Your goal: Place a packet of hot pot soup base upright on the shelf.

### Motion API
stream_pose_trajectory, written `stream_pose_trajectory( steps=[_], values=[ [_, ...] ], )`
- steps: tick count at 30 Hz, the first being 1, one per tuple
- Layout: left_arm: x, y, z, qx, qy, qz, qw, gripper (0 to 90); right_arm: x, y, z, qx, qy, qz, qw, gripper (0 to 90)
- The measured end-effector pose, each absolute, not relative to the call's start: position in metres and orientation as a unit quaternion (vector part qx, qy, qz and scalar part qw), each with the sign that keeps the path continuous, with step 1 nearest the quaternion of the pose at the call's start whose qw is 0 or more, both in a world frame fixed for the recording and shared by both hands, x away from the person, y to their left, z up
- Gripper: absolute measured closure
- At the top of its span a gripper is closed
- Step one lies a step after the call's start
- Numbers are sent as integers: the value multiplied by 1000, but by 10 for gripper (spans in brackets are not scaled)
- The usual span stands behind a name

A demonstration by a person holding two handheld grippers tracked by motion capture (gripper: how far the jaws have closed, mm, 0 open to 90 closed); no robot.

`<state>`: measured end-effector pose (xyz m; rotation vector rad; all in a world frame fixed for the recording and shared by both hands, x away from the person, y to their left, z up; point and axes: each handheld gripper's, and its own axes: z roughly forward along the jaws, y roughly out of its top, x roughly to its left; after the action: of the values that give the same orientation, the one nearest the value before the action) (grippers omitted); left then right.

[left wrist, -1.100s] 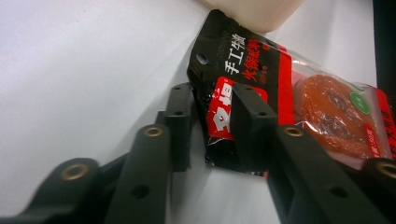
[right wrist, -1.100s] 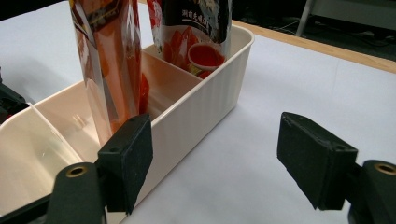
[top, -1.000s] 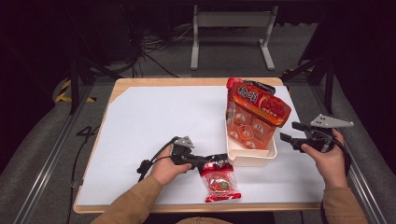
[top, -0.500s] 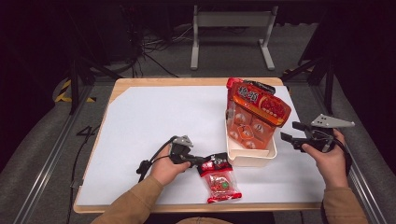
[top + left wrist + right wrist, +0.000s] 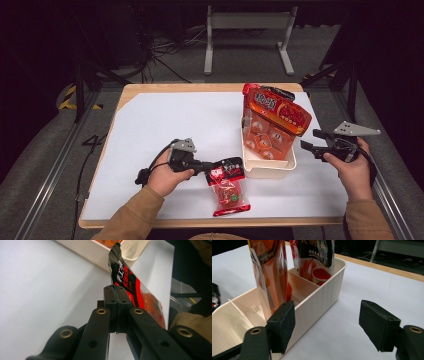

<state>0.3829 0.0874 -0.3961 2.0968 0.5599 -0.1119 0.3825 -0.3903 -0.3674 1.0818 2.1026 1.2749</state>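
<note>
Small red snack packet [image 5: 229, 187] has a black top band w/ white Chinese characters; in the left gripper view the band [image 5: 122, 272] shows the lettering close up but at a slant, not clearly readable. Large orange bag [image 5: 274, 112] standing in the cream bin [image 5: 270, 169] carries big Chinese characters on its header, too blurred to make out. Left gripper [image 5: 207, 166] sits just left of the bin's near corner, jaws pinched tight on the packet's top edge; packet hangs/lies toward the table's near edge, just in front-left of the bin, clear window showing red contents. Left gripper view adds what the high view can't: pads fully together on the film, packet's top corner reaching up against the bin wall [image 5: 100, 255]. Right gripper [image 5: 312, 145] is just right of the bin, jaws wide apart, holding nothing. Right gripper view shows the bin's inner dividers [image 5: 302, 281] and two bags upright in the far compartments, near one bare. Left forearm angled in from the near edge, hand wrapped round the gripper body; right hand held level, pointing at the bin's side.
</note>
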Motion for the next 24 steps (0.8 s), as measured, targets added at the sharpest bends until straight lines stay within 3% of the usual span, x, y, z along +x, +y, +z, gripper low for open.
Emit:
stream_pose_trajectory(
  steps=[24],
  values=[
    [364, 113, -339, 844, 167, 30, 508, 900, 383, -392, -370, 397, 761, 463, 222, 298]
  ],
)
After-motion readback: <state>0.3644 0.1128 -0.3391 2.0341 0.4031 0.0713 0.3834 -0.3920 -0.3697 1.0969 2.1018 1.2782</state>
